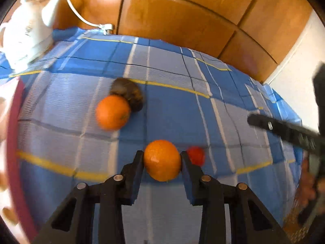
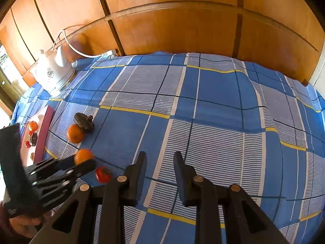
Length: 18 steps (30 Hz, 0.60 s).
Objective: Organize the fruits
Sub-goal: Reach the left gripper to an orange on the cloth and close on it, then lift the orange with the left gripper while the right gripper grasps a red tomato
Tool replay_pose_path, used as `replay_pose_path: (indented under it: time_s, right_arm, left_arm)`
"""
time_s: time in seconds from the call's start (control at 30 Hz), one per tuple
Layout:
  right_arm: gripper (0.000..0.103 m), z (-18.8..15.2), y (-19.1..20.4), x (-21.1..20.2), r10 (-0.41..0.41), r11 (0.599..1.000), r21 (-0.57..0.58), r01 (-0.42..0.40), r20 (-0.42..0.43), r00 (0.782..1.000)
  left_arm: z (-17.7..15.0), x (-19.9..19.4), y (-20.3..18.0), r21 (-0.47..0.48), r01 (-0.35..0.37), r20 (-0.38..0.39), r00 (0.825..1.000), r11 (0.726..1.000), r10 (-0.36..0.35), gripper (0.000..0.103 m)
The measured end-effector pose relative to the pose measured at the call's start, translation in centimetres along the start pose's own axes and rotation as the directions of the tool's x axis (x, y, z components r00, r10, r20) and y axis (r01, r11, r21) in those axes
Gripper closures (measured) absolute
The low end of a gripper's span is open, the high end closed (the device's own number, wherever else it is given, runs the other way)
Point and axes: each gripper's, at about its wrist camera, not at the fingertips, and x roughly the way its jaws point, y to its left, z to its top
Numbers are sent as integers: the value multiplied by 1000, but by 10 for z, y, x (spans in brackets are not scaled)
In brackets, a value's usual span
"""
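An orange [image 1: 161,160] rests on the blue checked cloth [image 1: 172,105] with my left gripper [image 1: 161,156] shut on it, a pad pressed on each side. The right wrist view shows the same gripper [image 2: 86,162] low at the left with the orange [image 2: 83,155] at its tips. A small red tomato [image 1: 196,155] lies just right of that orange. A second orange [image 1: 112,112] lies farther back against a dark brown fruit [image 1: 128,93]. My right gripper [image 2: 160,156] hovers over bare cloth, its fingers close together with nothing between them.
A white tray with a magenta rim [image 2: 43,130] at the left holds an orange, small tomatoes and a dark fruit. A white kettle [image 2: 52,73] with its cord stands at the back left. Wooden cupboard doors [image 2: 172,30] rise behind the table.
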Motion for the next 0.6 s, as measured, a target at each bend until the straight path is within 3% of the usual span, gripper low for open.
replay_pose_path:
  time_s: [0.2, 0.6]
  right_arm:
    - [76, -4, 5, 9, 22, 1000, -17, -23, -39, 999]
    - [76, -13, 38, 21, 156, 985, -60, -162, -87, 984]
  left_arm:
    - [-41, -23, 17, 51, -89, 34, 996, 995, 87, 67]
    - [-57, -21, 23, 77, -91, 73, 994, 993, 85, 67]
